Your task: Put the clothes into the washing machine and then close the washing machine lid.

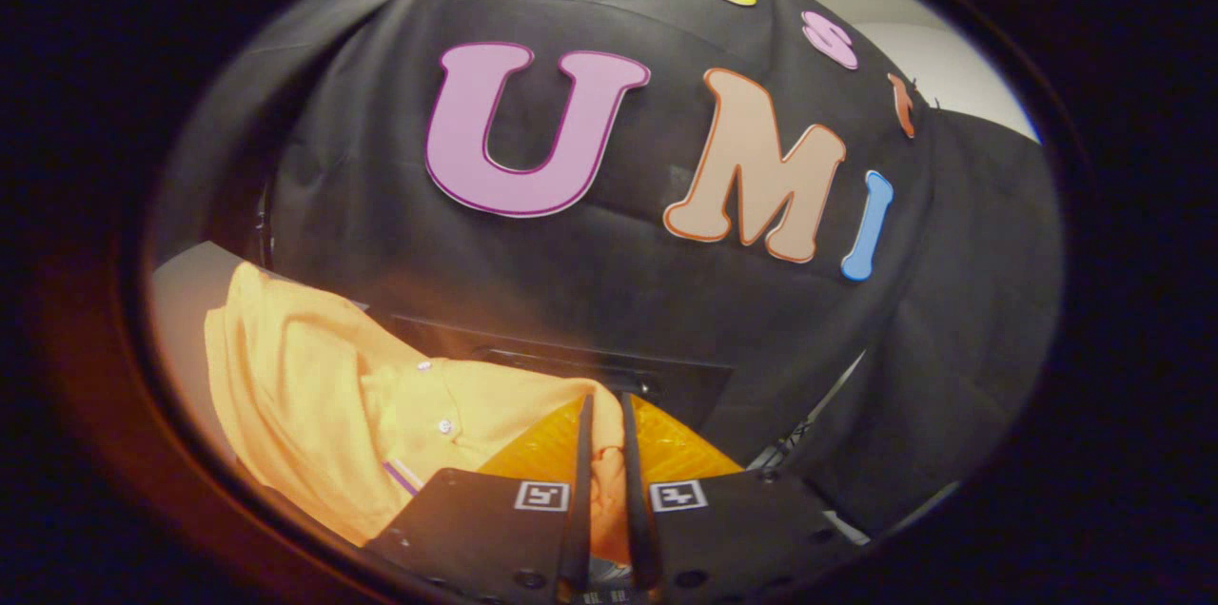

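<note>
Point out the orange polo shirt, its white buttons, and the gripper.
Orange polo shirt (304, 386): gripper view, on the bunched body fabric.
White buttons (444, 426): gripper view, on the lower placket button.
Gripper (606, 419): gripper view, midway between fingertips, which pinch a shirt fold.

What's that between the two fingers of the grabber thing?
A fold of the orange shirt, pinched between the gripper fingers in the gripper view.

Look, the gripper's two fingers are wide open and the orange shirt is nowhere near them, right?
Not quite. The gripper view shows the gripper nearly closed, fingers pinching a fold of the orange shirt between them. The rest of the shirt spreads out beside and beyond them.
</note>
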Available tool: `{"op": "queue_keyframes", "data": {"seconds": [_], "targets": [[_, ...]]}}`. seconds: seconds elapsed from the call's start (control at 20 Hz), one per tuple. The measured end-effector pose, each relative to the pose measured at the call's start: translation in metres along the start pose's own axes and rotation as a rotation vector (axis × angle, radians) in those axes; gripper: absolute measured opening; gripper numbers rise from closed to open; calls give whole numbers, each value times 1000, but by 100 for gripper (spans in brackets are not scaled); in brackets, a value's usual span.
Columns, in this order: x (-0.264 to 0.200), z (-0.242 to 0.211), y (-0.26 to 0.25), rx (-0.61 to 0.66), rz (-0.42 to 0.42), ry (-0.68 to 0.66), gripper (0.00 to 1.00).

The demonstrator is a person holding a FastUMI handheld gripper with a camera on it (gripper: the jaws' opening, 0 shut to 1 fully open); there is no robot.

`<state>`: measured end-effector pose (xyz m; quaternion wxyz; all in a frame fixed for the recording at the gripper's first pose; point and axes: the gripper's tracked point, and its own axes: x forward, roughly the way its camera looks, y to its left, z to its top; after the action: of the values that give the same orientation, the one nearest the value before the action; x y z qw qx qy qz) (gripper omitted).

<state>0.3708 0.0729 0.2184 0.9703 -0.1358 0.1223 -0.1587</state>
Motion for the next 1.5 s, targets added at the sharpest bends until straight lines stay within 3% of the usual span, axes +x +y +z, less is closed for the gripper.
{"op": "queue_keyframes", "data": {"seconds": [0.1, 0.2, 0.5, 0.95, 1.25, 1.5], "targets": [[1, 5, -12, 5, -46, -26, 23], [2, 5, -8, 4, -31, -32, 27], [3, 6, 6, 10, 12, -35, 27], [43, 26, 36, 79, 74, -36, 93], [99, 48, 63, 162, 137, -71, 96], [141, 26, 82, 173, 168, 6, 99]]}}
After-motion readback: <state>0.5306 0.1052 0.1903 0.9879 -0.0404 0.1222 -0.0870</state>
